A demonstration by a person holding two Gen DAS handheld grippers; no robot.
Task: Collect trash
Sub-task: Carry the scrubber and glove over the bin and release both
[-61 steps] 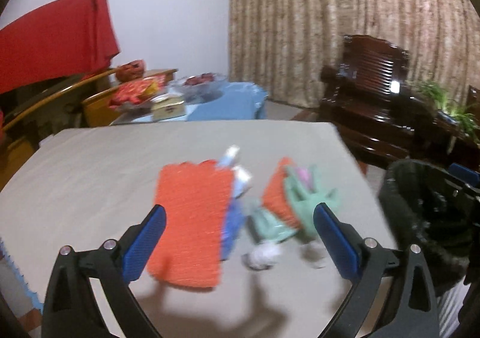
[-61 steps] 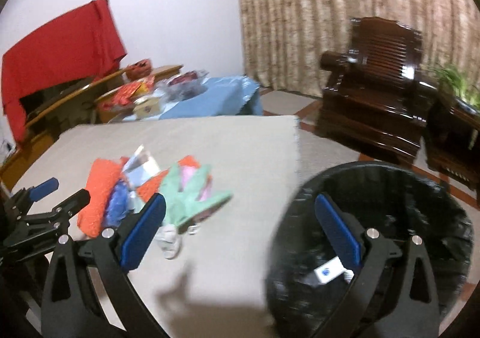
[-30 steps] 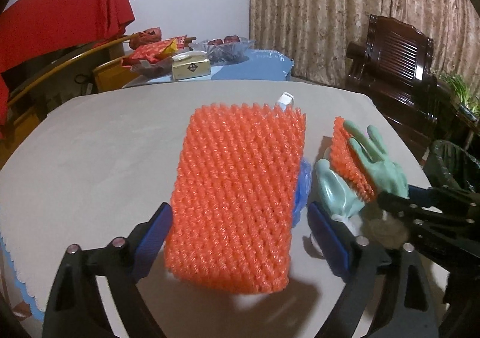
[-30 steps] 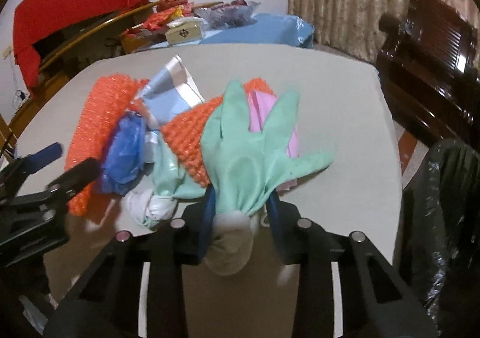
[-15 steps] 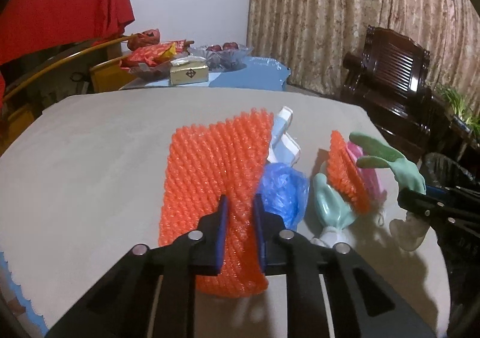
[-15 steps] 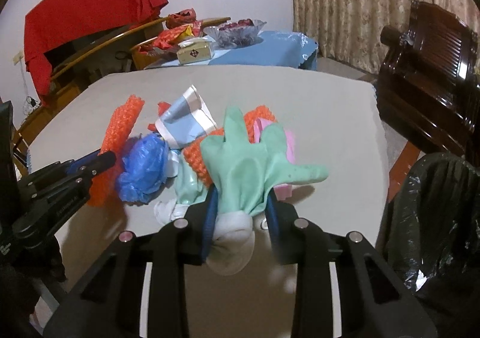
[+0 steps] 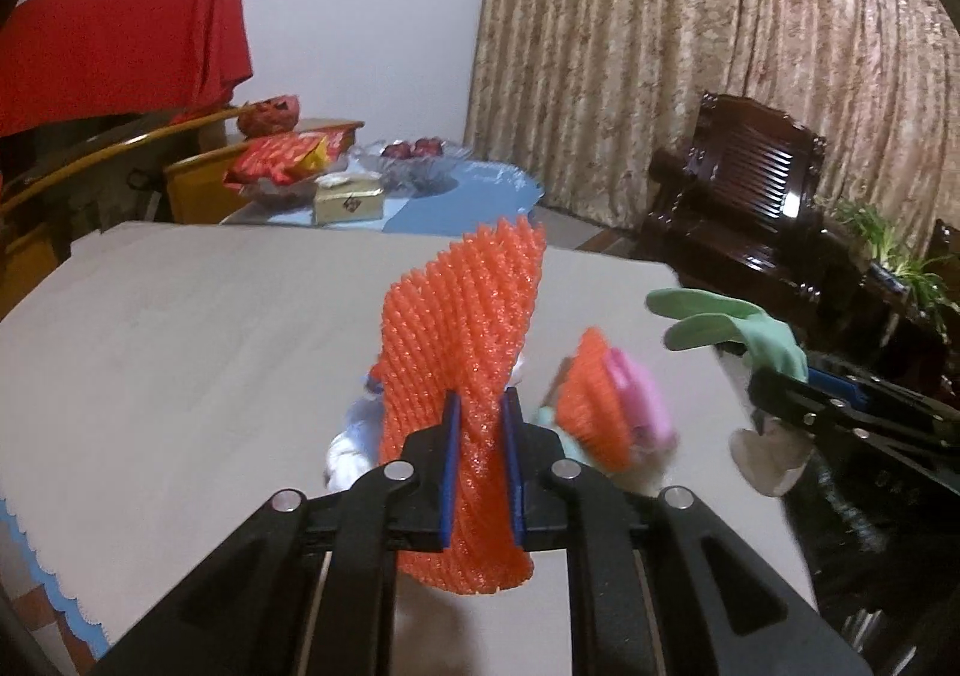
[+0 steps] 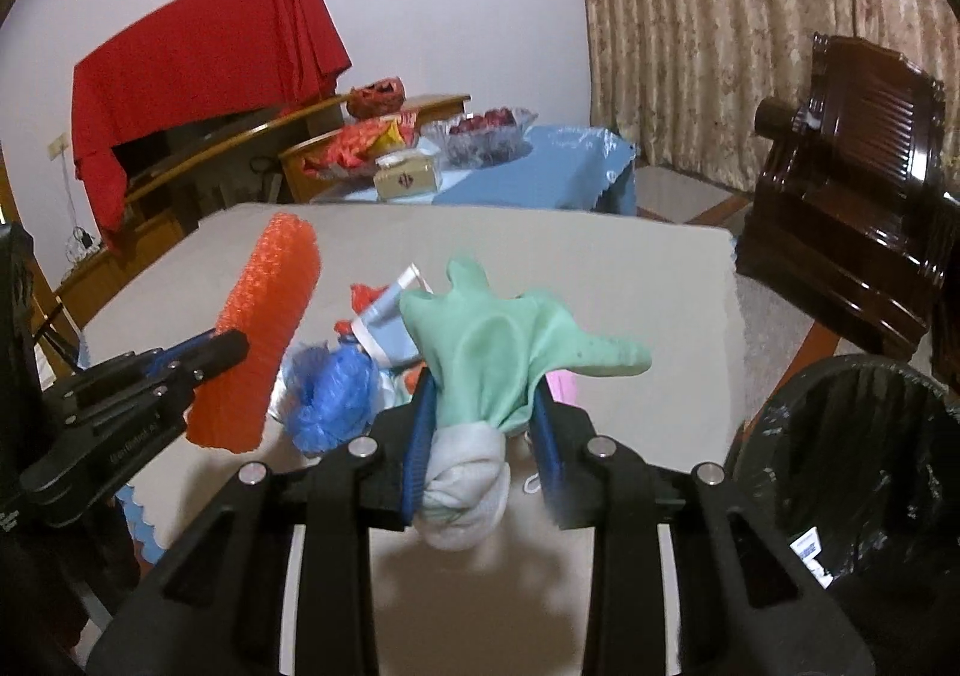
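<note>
Broad beige-covered table (image 8: 630, 280) with bare cloth along its left edge and across the far edge. Near left corner trimmed with a scalloped blue border (image 8: 141, 526). Just off the right edge, a black-lined round trash bin (image 8: 864, 472), mouth open, a white scrap visible inside.

Near the middle of the table, toward the near edge, a loose heap: crumpled blue plastic bag (image 8: 327, 397), silver-blue foil wrapper (image 8: 387, 325), smaller orange foam net piece (image 7: 591, 403) with something pink (image 7: 639, 403) against it. Lower parts of the heap hidden behind the grippers; blurred in the left wrist view, so exact contacts hard to make out.

Left gripper (image 7: 482, 469) clenched on a long orange foam net sleeve (image 7: 468, 352), lifted off the table, upper end tilting away, lower end hanging below the blue pads. Seen from the right wrist view as well, raised over the left part of the table (image 8: 264, 334).

Right gripper (image 8: 483, 436) clamped around the cuff of a mint-green rubber glove (image 8: 504, 346), white bunched cuff drooping below the pads, fingers splayed upward above the heap, near the right edge beside the bin.
</note>
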